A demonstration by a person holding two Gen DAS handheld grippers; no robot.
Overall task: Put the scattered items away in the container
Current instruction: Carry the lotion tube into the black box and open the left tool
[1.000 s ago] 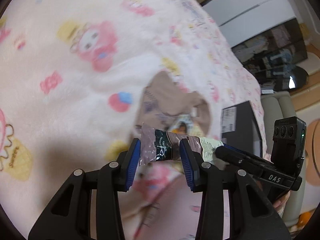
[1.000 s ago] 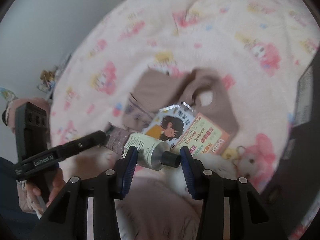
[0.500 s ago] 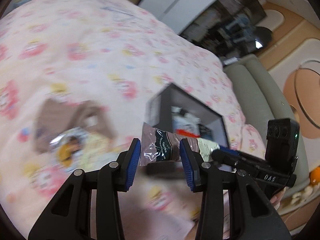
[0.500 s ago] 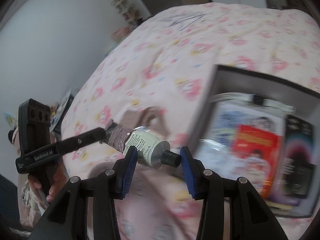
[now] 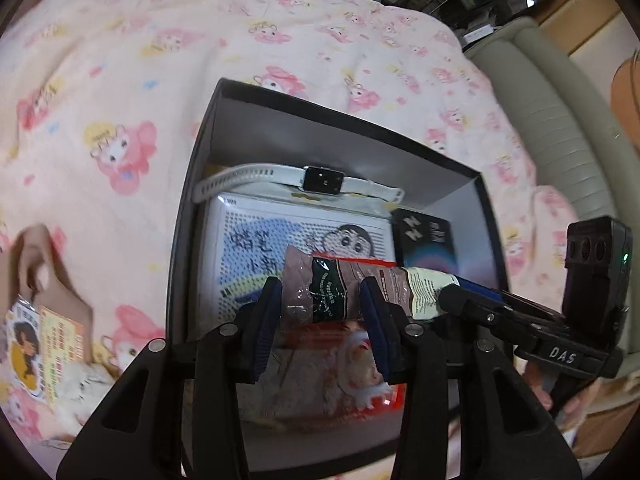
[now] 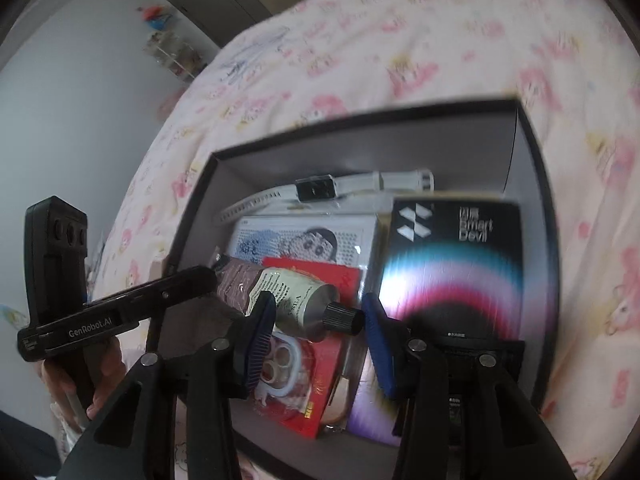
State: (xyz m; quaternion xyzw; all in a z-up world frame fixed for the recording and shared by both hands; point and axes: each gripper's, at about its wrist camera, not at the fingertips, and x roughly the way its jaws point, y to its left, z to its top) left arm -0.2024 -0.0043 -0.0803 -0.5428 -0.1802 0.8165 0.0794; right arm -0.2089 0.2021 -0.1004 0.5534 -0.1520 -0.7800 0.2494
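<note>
A cream and brown tube [image 5: 336, 294] with a black cap [image 6: 340, 318] hangs over the open black box [image 5: 188, 200]. My left gripper [image 5: 320, 312] is shut on the tube's flat crimped end. My right gripper [image 6: 316, 320] is shut on the cap end [image 6: 296, 304], one pad on the body and one against the cap. Each gripper shows in the other's view, a hand on its handle. Inside the box [image 6: 360, 118] lie a white watch [image 5: 320, 180], a cartoon packet [image 5: 260, 248], a black carton [image 6: 456, 248] and a red packet [image 6: 320, 364].
The box rests on a pink cartoon-print blanket [image 5: 200, 40]. A brown pouch [image 5: 48, 264] with a printed card pack [image 5: 32, 344] lies on the blanket left of the box. A grey-green padded bed edge [image 5: 560, 100] runs at the right, shelves beyond it.
Both grippers have carried the tube sideways from above the brown pouch to above the black box. The grip on the tube looks the same.
</note>
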